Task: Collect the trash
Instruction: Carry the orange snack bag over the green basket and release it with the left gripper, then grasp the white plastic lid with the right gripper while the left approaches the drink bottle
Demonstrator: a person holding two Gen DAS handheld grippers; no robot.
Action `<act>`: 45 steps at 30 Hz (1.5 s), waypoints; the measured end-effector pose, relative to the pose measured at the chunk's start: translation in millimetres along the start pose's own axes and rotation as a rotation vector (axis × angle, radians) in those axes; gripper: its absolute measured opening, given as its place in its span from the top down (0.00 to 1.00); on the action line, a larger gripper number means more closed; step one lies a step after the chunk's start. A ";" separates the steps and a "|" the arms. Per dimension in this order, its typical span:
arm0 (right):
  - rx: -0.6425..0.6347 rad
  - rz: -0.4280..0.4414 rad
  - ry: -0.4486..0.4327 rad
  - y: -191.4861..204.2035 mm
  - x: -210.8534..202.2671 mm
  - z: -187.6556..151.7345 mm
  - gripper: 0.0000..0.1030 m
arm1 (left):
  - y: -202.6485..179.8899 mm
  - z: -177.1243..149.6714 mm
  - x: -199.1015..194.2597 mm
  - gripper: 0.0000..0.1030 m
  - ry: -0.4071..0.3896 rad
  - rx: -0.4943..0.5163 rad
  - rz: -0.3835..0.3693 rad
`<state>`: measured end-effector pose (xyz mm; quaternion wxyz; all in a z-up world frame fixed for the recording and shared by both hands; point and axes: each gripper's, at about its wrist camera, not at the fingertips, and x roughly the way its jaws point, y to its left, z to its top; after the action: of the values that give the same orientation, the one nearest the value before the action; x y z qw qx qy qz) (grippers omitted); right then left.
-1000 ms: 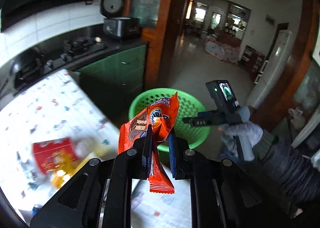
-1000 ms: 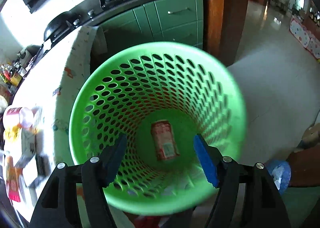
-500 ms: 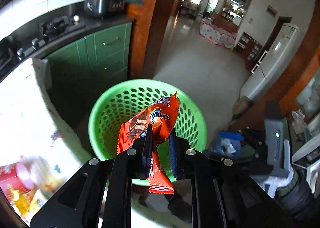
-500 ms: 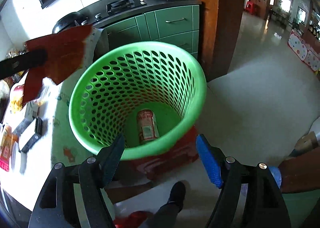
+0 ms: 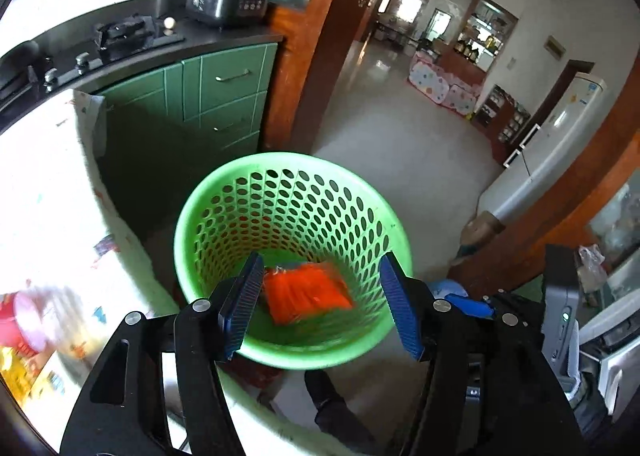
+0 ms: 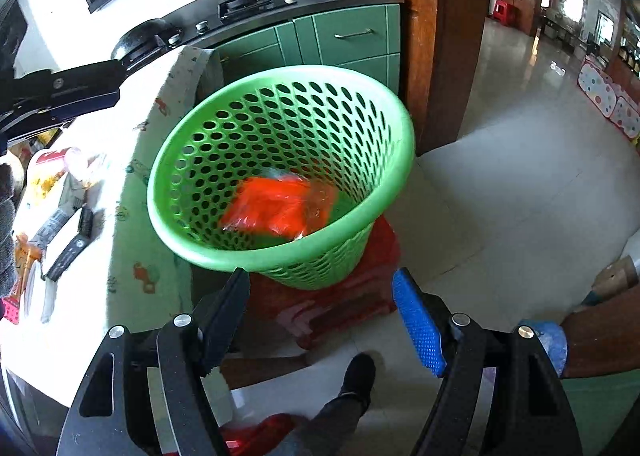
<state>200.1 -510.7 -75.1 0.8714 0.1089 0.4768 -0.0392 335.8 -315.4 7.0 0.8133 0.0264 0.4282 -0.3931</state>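
Observation:
A green perforated basket (image 5: 224, 192) stands just below my left gripper (image 5: 321, 258). Its jaws are opening, with nothing between the blue pads. An orange snack wrapper (image 5: 304, 290) lies blurred inside the basket, free of the pads. In the right wrist view the same basket (image 6: 360, 104) holds the wrapper (image 6: 276, 208), which covers the basket's bottom. My right gripper (image 6: 320, 276) hangs open and empty in front of the basket, above the floor. The left gripper's black body (image 6: 60, 92) reaches in from the upper left.
A table with a patterned cloth (image 5: 48, 216) lies left of the basket, with packets (image 6: 52, 168) and black items (image 6: 68, 252) on it. The basket rests on a red stool (image 6: 352, 296). A person's shoe (image 6: 360, 372) is on the floor. Green cabinets (image 5: 224, 96) stand behind.
The left gripper moved over the basket and its jaws spread apart; the orange wrapper left them and now lies in the basket. The right gripper drew back from the basket.

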 end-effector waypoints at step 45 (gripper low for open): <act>-0.636 0.293 0.028 346.3 -9.1 -78.0 0.10 | 175.4 -235.9 -307.1 0.40 -0.265 -0.280 0.384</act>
<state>190.6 -156.3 -55.3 0.8513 -0.1004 0.4565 0.2381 193.0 84.5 26.7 0.9176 -0.0572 0.3553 -0.1690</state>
